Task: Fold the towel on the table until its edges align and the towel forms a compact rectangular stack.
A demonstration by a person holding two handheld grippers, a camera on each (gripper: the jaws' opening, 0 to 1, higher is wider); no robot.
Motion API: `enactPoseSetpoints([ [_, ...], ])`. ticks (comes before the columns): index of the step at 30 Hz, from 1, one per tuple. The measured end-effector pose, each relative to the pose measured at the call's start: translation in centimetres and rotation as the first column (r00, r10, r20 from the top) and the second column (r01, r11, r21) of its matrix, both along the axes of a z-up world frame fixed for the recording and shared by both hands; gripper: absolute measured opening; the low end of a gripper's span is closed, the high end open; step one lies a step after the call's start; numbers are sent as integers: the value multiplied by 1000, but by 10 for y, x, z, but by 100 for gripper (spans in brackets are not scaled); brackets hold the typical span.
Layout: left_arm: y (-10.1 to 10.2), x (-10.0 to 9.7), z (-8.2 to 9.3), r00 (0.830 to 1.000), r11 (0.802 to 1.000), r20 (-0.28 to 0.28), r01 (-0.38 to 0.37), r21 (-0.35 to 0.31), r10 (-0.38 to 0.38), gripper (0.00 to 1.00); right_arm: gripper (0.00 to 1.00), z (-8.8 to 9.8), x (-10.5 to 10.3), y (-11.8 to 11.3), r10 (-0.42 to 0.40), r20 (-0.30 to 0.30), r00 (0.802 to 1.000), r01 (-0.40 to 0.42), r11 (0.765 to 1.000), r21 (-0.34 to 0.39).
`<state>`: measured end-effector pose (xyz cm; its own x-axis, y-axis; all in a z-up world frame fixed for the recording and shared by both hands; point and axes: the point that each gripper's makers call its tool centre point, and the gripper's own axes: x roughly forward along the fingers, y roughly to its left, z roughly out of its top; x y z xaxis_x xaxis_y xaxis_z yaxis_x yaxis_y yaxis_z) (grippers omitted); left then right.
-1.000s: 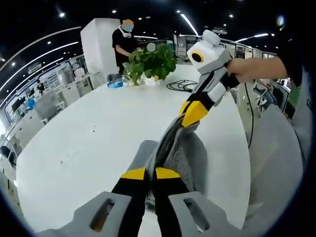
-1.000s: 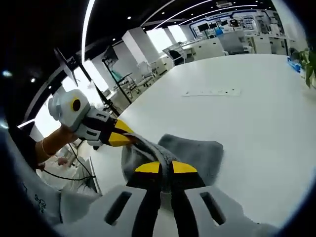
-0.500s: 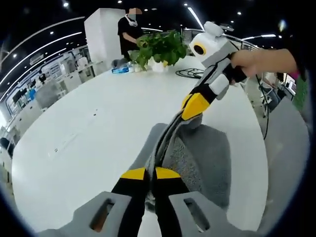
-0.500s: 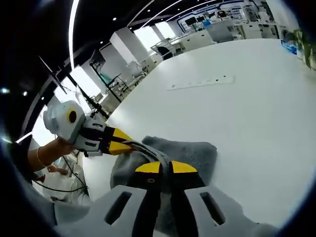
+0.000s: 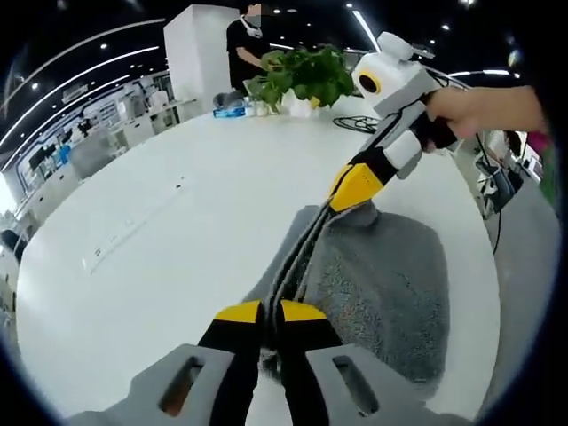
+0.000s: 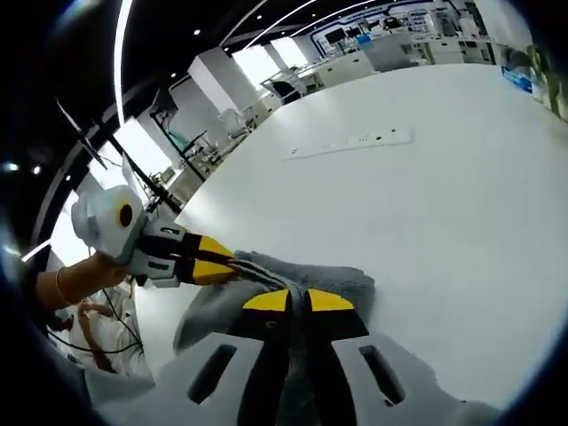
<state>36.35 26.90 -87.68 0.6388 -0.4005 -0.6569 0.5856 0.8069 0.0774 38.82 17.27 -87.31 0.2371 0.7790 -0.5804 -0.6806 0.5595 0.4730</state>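
Note:
A grey towel [image 5: 382, 284] lies partly spread on the white table [image 5: 160, 240], with one edge pulled taut between the two grippers. My left gripper [image 5: 270, 312] is shut on the near end of that edge. My right gripper [image 5: 352, 189], held by a hand, is shut on the far end of it. In the right gripper view the towel [image 6: 293, 275] bunches under my right gripper [image 6: 297, 302], and the left gripper [image 6: 213, 264] pinches the same edge from the left.
A potted green plant [image 5: 302, 78] and a blue item [image 5: 229, 112] stand at the table's far end, with a black cable [image 5: 355, 124] coiled beside them. A person [image 5: 248, 40] stands behind the plant. A flush strip [image 6: 346, 142] is set in the tabletop.
Both grippers have carried the taut towel edge lower toward the table, and more of the towel now lies spread flat. Both stay shut on the edge.

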Motion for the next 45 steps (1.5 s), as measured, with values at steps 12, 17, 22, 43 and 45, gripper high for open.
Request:
enactPoseSetpoints([
  [12, 21, -3, 13, 998, 998, 8, -66, 0, 66, 17, 8, 6, 17, -5, -59, 74, 996, 59, 998, 3],
  [17, 29, -6, 28, 991, 990, 28, -130, -53, 132, 20, 15, 16, 21, -14, -74, 109, 991, 74, 997, 6],
  [22, 34, -16, 39, 986, 984, 35, -157, -81, 161, 23, 23, 24, 15, -24, -78, 132, 988, 78, 997, 7],
  [43, 31, -81, 105, 956, 962, 167, -213, -172, 242, 53, 47, 86, -35, -61, -67, 245, 967, 53, 997, 63],
  [45, 27, -90, 108, 954, 960, 176, -211, -185, 244, 57, 50, 89, -44, -64, -41, 272, 961, 30, 998, 47],
])
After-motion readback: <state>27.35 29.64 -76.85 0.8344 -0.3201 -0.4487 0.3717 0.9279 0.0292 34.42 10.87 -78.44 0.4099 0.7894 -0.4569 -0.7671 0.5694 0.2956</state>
